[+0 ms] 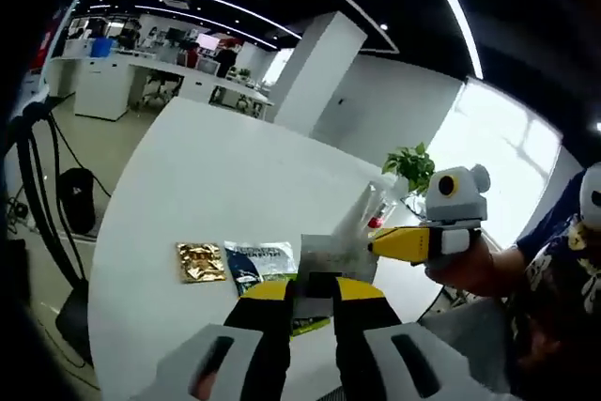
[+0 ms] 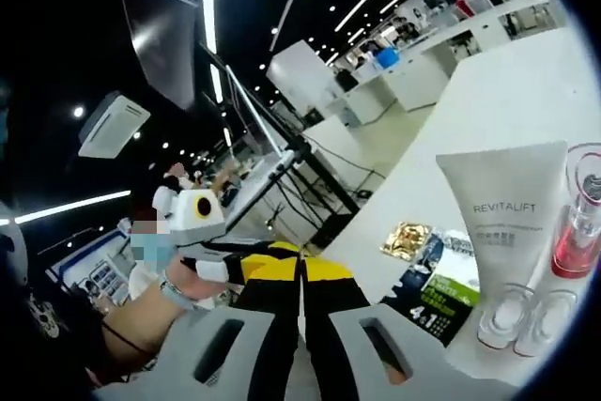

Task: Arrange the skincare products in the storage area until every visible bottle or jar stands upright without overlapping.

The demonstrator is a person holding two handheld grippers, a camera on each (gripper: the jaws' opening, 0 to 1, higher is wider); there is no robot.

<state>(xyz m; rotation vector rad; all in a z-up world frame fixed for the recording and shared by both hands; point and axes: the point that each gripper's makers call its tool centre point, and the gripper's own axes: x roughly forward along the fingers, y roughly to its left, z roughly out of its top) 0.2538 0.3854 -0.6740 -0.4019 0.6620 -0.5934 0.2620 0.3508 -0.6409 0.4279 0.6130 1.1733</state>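
A white REVITALIFT tube point(image 2: 512, 223) stands cap-down beside a red-pink bottle point(image 2: 573, 241), with small clear jars point(image 2: 512, 316) in front of them on the white table point(image 2: 526, 100). My right gripper point(image 2: 302, 302) hovers short of them with its jaws pressed together and nothing between them. In the left gripper view the right gripper point(image 1: 376, 246) reaches in from the right, close to a clear organiser point(image 1: 362, 218). My left gripper point(image 1: 315, 293) hangs over the table's near side, above flat sachets, with a narrow gap between its jaws and nothing in it.
A gold sachet point(image 1: 200, 262) and a blue-white sachet point(image 1: 258, 265) lie flat on the round white table point(image 1: 216, 176). The gold sachet point(image 2: 406, 239) and printed sachets point(image 2: 451, 279) also lie left of the tube. A potted plant point(image 1: 413, 168) stands beyond the table's far edge.
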